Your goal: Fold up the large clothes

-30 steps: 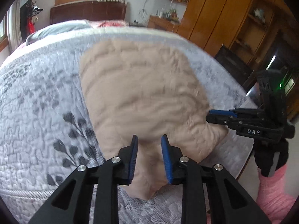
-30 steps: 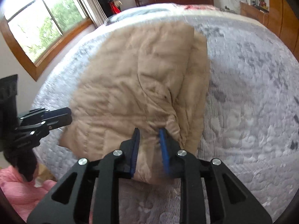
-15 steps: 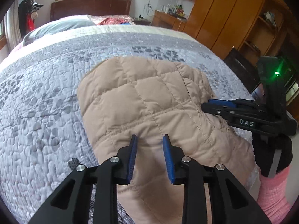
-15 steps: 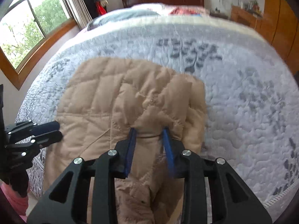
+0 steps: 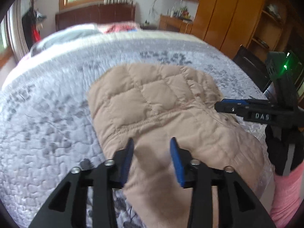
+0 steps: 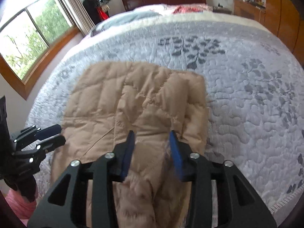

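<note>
A beige quilted jacket (image 5: 152,98) (image 6: 133,95) lies folded on the grey flowered bedspread (image 5: 57,114) (image 6: 247,104), its near end reaching the bed's front edge. My left gripper (image 5: 152,142) hovers over the jacket's near left part. Its jaws are opening, and the fabric lies loose between them. My right gripper (image 6: 151,133) stands over the jacket's right side. Its jaws are also opening, and a puffy ridge of fabric rises between the blue pads. Each gripper shows in the other's view: the right gripper (image 5: 228,106) and the left gripper (image 6: 55,134).
A dark wooden headboard (image 5: 95,15) and pillows (image 6: 152,11) are at the bed's far end. Wooden wardrobes (image 5: 228,9) line the right wall, and a window (image 6: 22,38) is on the left. A pink sleeve (image 5: 288,190) is at the bed's near corner.
Both grippers moved forward over the bed with the jacket's near part. Both pairs of jaws, narrow before, now stand wider, and the fabric in the right gripper has slackened.
</note>
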